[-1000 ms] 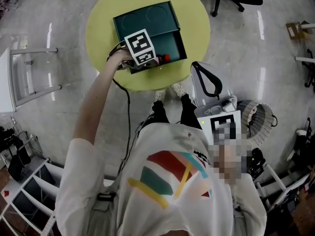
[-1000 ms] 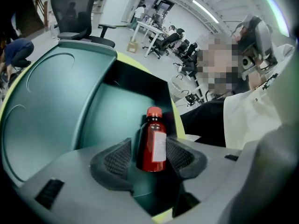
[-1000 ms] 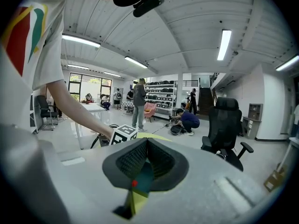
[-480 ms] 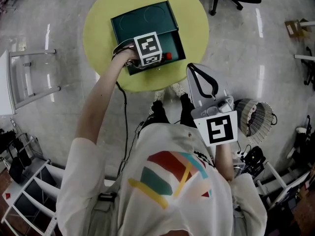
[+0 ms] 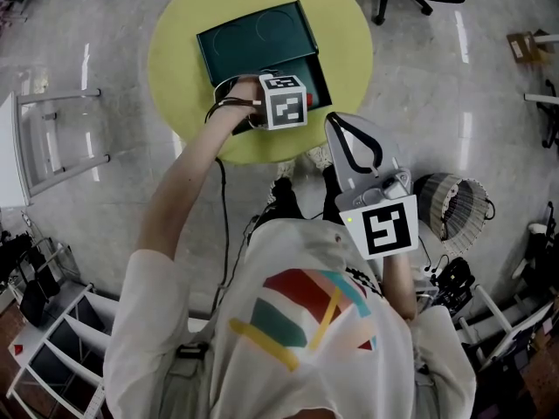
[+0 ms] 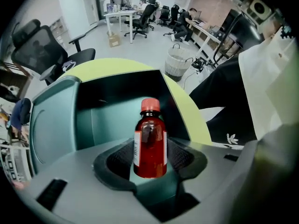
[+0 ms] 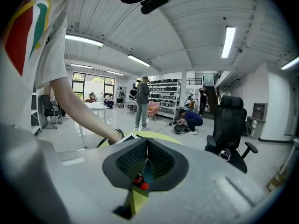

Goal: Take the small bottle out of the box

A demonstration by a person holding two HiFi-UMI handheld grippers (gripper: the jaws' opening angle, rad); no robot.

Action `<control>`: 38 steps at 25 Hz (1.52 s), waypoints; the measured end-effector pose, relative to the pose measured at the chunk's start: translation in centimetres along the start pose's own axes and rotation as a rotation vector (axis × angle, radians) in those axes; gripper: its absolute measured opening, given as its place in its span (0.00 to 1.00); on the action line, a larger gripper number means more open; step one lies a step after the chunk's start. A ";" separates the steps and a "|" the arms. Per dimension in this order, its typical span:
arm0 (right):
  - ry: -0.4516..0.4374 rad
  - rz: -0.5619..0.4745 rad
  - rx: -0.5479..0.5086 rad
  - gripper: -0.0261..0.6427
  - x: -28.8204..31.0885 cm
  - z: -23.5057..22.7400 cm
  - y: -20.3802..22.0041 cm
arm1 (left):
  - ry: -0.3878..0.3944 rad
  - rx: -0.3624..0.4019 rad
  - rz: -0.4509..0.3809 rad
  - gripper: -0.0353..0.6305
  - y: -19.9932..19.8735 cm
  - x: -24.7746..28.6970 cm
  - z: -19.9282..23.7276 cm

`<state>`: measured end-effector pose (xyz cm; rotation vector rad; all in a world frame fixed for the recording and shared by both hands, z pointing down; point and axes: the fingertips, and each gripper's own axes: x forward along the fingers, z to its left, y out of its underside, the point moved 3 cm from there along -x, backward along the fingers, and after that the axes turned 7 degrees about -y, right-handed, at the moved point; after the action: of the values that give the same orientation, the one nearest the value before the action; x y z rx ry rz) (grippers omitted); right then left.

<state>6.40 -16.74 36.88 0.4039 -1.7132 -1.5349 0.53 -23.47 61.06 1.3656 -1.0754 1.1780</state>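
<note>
One small bottle in left tool

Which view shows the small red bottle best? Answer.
Left gripper view: the small red bottle stands whole, clamped in the left gripper. Head view nearly hides it under that gripper; right gripper view shows a red speck.

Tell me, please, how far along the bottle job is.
Done: the left claw is shut on the small bottle, which is upright with its red cap on top. In hand: the bottle is held at the near edge of the box. Left: bringing it clear of the box; whether it already clears the wall cannot be told. The right claw is shut, empty.
</note>
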 end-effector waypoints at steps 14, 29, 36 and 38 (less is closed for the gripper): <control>-0.007 0.021 0.002 0.05 0.3 0.2 0.7 | 0.028 0.018 0.029 0.38 -0.1 0.6 -0.1; 0.030 -0.005 -0.026 0.05 -0.5 -1.0 -0.2 | -0.084 -0.011 -0.076 0.38 0.5 -0.2 0.0; 0.029 -0.025 -0.051 0.05 -1.0 -0.9 -0.9 | -0.217 -0.127 -0.189 0.38 0.0 -2.6 0.2; 0.028 -0.037 -0.061 0.05 -1.0 -0.9 -1.3 | -0.261 -0.193 -0.237 0.38 -0.3 -3.7 0.7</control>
<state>7.40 -16.98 35.28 0.4261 -1.6414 -1.5964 0.38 -24.02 57.30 1.4737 -1.1402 0.7182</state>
